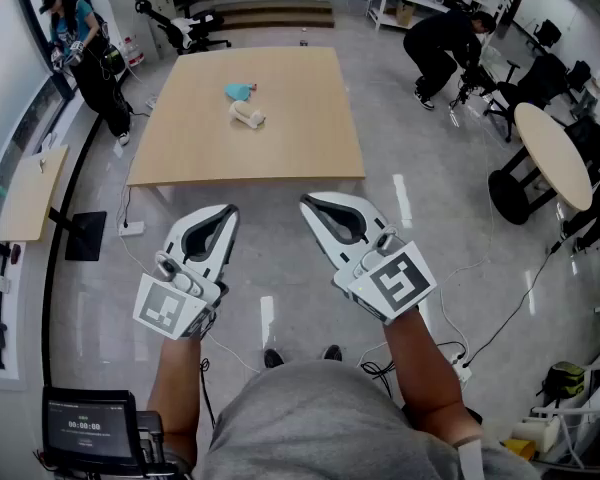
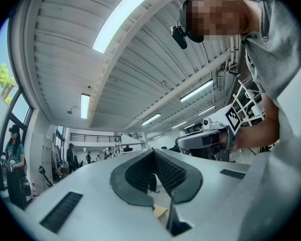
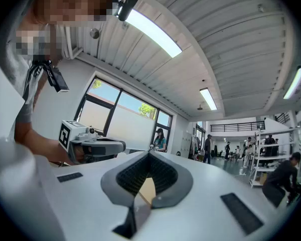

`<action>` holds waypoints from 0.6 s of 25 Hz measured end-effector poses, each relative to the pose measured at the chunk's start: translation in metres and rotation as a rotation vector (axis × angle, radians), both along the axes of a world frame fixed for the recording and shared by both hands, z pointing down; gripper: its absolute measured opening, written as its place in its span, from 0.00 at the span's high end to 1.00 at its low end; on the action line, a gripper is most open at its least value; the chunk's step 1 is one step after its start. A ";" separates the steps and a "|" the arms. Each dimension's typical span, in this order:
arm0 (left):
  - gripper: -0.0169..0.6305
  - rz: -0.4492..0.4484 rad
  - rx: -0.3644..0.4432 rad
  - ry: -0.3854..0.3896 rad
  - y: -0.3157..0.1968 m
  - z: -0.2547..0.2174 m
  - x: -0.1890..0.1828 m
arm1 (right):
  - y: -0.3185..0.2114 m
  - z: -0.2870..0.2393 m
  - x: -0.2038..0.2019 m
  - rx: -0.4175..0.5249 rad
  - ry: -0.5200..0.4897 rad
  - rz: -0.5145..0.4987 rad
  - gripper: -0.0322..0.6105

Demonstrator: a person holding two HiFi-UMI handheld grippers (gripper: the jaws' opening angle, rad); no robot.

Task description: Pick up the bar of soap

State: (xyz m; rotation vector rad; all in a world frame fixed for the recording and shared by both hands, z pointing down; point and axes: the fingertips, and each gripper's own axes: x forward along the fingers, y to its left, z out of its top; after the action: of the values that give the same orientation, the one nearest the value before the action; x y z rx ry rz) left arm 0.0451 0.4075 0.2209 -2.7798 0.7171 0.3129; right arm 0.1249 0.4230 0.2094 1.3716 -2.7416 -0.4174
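Currently, your inventory:
1. Bar of soap: pale, mid-table, just beside a teal item; long axis runs upper-left to lower-right in the head view.
2. Your left gripper and right gripper: jaws closed together, empty, well short of the table.

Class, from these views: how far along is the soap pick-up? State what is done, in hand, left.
Done: nothing; the soap lies on the table by a teal thing. In hand: nothing; left gripper and right gripper are shut, empty, short of the table. Left: approach, grasp, lift.
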 end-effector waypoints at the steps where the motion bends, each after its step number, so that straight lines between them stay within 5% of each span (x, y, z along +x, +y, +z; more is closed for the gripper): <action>1: 0.97 0.001 -0.001 0.001 0.001 0.001 0.000 | 0.001 0.003 0.001 -0.013 0.005 0.005 0.94; 15: 0.97 0.018 -0.005 0.012 0.003 0.006 -0.004 | 0.006 0.009 -0.001 -0.036 -0.005 0.010 0.94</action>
State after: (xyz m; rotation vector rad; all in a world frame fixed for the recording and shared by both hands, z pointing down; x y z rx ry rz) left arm 0.0407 0.4104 0.2268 -2.7930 0.6975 0.3325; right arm 0.1240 0.4288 0.2183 1.3796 -2.7311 -0.3622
